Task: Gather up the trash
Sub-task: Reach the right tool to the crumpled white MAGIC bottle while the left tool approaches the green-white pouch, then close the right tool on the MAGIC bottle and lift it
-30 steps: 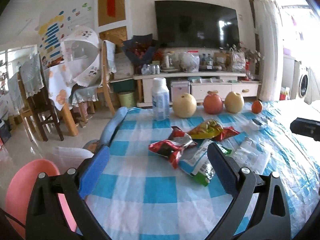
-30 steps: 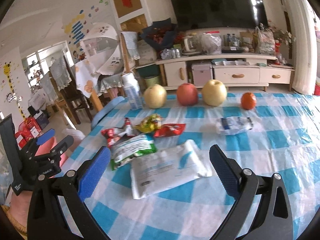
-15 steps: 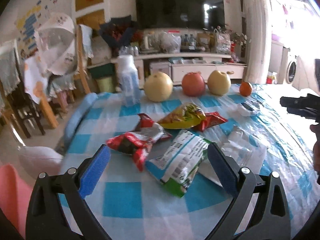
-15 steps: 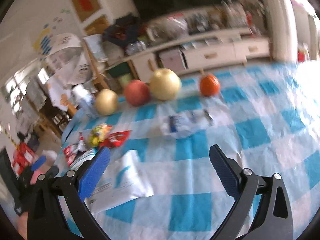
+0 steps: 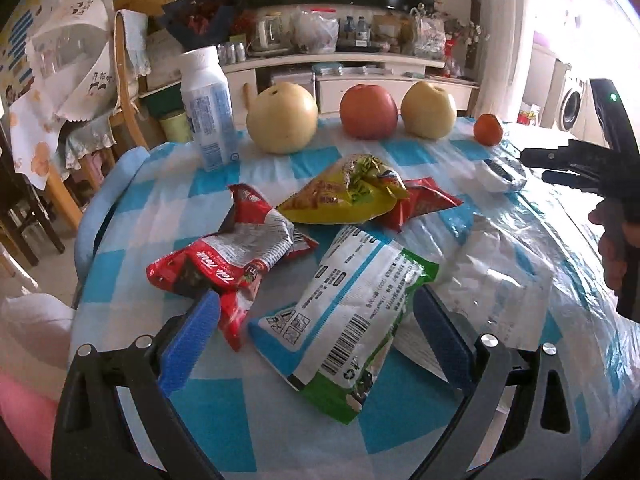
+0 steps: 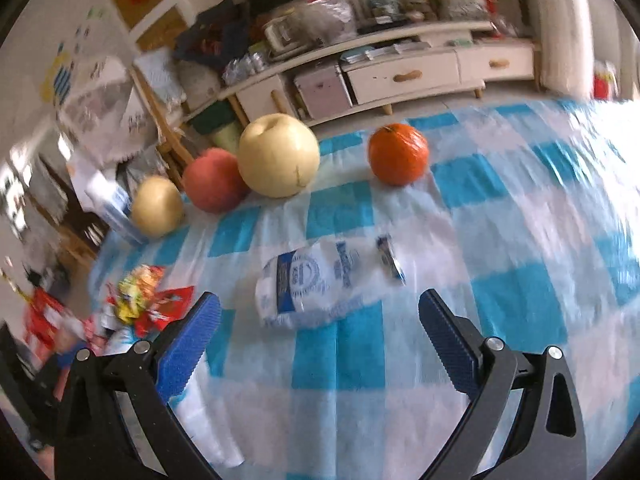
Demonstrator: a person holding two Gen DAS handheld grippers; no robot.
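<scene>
Green-and-white barcoded snack bag (image 5: 352, 320) lies flat at the near edge of the surface (image 5: 208, 420), between the wide-open jaws of the left gripper (image 5: 316, 332) — nothing held. Crumpled white-and-blue wrapper (image 6: 320, 280) sits just ahead of the right gripper (image 6: 320, 332), jaws also wide, empty. Best to come down low and pinch a raised edge, not the checked cloth. Right view is blurred — wrapper print unreadable, no bin visible.

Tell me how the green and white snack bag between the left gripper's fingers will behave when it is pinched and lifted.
The green and white snack bag looks flat and creased, so probably empty, light and floppy. Its glossy film may slip. It overlaps the clear plastic bag, which might drag along.
</scene>
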